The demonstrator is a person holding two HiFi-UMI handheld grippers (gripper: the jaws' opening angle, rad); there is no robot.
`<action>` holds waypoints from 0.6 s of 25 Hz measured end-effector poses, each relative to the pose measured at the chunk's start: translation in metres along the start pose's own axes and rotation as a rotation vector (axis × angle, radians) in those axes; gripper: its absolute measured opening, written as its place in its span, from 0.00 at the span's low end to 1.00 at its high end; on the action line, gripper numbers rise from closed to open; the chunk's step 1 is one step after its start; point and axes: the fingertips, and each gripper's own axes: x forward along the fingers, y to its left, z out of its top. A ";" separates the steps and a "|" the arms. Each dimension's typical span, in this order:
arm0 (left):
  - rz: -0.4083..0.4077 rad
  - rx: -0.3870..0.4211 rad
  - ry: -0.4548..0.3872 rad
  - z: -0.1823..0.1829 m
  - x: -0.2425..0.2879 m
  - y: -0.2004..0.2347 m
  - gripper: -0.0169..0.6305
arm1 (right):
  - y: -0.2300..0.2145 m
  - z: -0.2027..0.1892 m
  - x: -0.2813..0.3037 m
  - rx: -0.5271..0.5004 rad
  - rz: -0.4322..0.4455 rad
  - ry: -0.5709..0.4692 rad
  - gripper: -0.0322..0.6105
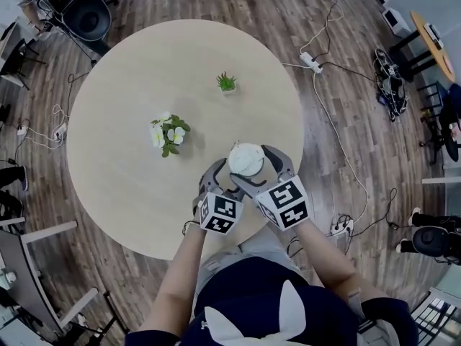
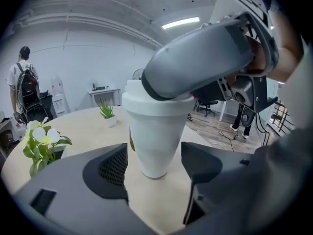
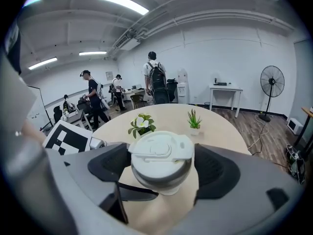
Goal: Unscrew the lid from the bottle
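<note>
A white bottle [image 1: 245,158] with a white lid [image 3: 161,153] stands upright on the round table [image 1: 122,121], close to its near edge. In the left gripper view its tapered body [image 2: 154,136] rises just ahead of my left gripper [image 2: 155,163], whose jaws flank the base with small gaps and stand open. My right gripper [image 3: 162,165] straddles the lid from above, one pad on each side, and I see no pressing contact. In the head view the left gripper [image 1: 225,179] sits low at the bottle's near left and the right gripper [image 1: 252,166] wraps round the top. The right gripper's grey jaw [image 2: 205,58] hides the lid in the left gripper view.
A pot of white flowers [image 1: 168,134] and a small green plant [image 1: 227,83] stand further back on the table. Cables and a power strip [image 1: 311,62] lie on the wooden floor to the right. Several people [image 3: 154,82] and a fan [image 3: 272,82] are in the room behind.
</note>
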 end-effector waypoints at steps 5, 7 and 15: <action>0.003 -0.009 0.016 -0.003 0.013 -0.001 0.53 | 0.000 -0.002 0.004 -0.014 -0.028 0.012 0.71; 0.008 -0.015 0.029 -0.003 0.016 -0.001 0.53 | -0.001 -0.002 0.003 -0.006 -0.030 0.012 0.70; -0.009 -0.016 0.090 -0.005 0.017 -0.001 0.53 | -0.002 -0.003 0.000 -0.017 0.027 0.032 0.66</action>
